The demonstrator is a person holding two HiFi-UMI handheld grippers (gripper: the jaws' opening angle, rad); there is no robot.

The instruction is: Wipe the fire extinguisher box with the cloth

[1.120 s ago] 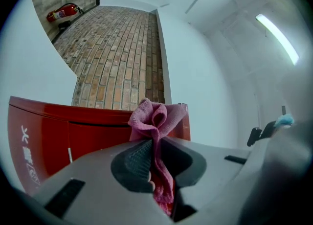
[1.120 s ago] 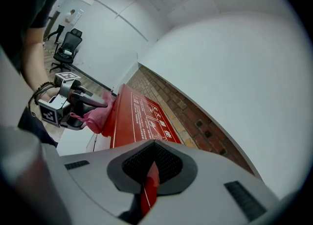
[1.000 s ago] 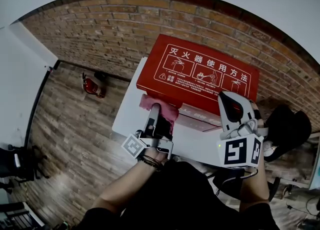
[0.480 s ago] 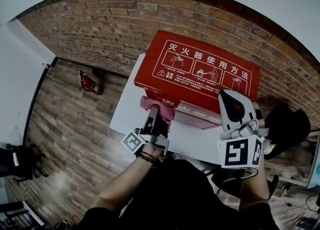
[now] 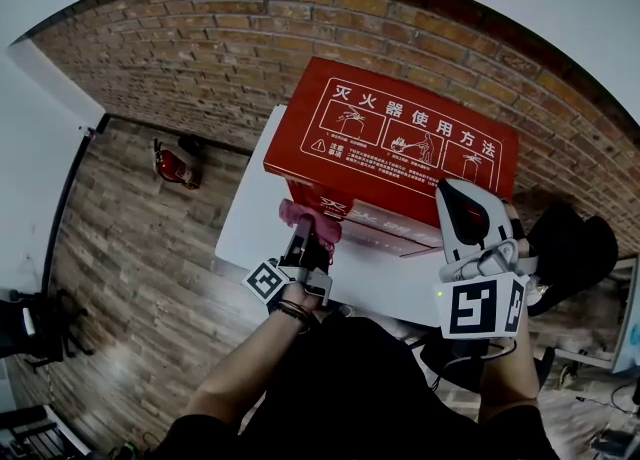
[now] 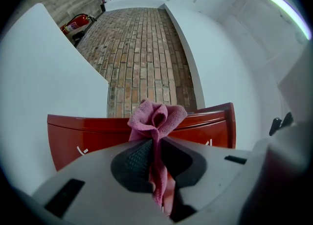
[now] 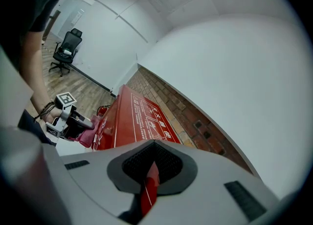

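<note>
The red fire extinguisher box [image 5: 400,148] with white print on its lid stands on a white table [image 5: 250,218]. My left gripper [image 5: 305,233] is shut on a bunched pink cloth [image 5: 308,216] and holds it against the box's front face, low down near the table. In the left gripper view the cloth [image 6: 156,116] bulges out of the jaws in front of the box [image 6: 88,136]. My right gripper [image 5: 462,196] is shut and rests at the box's front right corner. The right gripper view looks along the lid [image 7: 132,116] and shows the left gripper [image 7: 78,121] with the cloth [image 7: 88,136].
A brick wall [image 5: 200,48] runs behind the box. A small red extinguisher [image 5: 172,166] lies on the wooden floor to the left. An office chair [image 7: 66,48] stands further off. Dark objects [image 5: 575,248] sit at the right of the table.
The left gripper has slid down the box's front face with the cloth, from near the lid edge to near the table. The right gripper has kept still.
</note>
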